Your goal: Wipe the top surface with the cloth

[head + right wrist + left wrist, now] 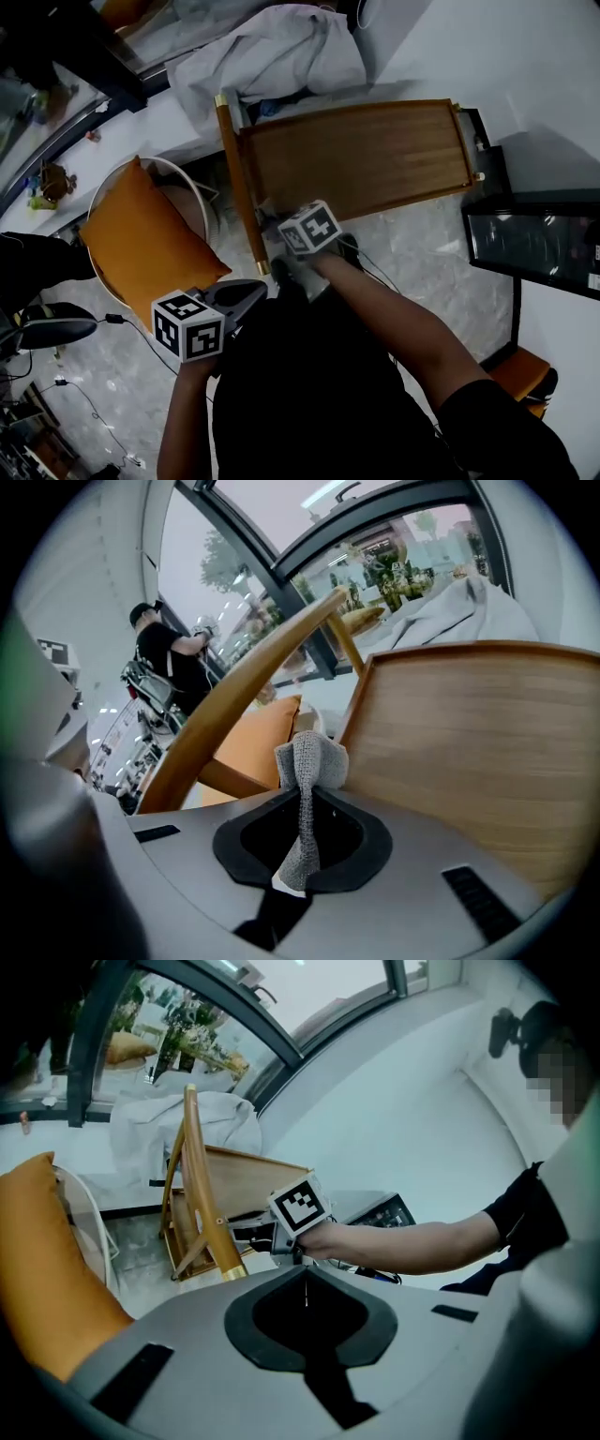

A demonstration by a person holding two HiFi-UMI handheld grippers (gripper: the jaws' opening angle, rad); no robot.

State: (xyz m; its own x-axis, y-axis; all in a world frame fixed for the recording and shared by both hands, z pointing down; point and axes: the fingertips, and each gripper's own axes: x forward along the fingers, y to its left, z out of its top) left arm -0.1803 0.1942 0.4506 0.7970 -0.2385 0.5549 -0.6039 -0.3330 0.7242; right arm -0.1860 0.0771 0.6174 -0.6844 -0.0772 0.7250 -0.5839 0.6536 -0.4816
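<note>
a grey knitted cloth (306, 761) is held bunched and upright by the near left corner of the wooden top (366, 159).

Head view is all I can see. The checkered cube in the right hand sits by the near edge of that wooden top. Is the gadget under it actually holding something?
Observer: Yes. The right gripper view shows the right gripper shut on a grey knitted cloth, which is pinched between its jaws with a bunch sticking out past the tips.
Operator: And the gadget in the other hand?
Observer: The left gripper view shows the left gripper with its jaws together and nothing between them.
Operator: What's past that window ledge at the top left?
Observer: The left gripper view shows leafy plants through the glass.
</note>
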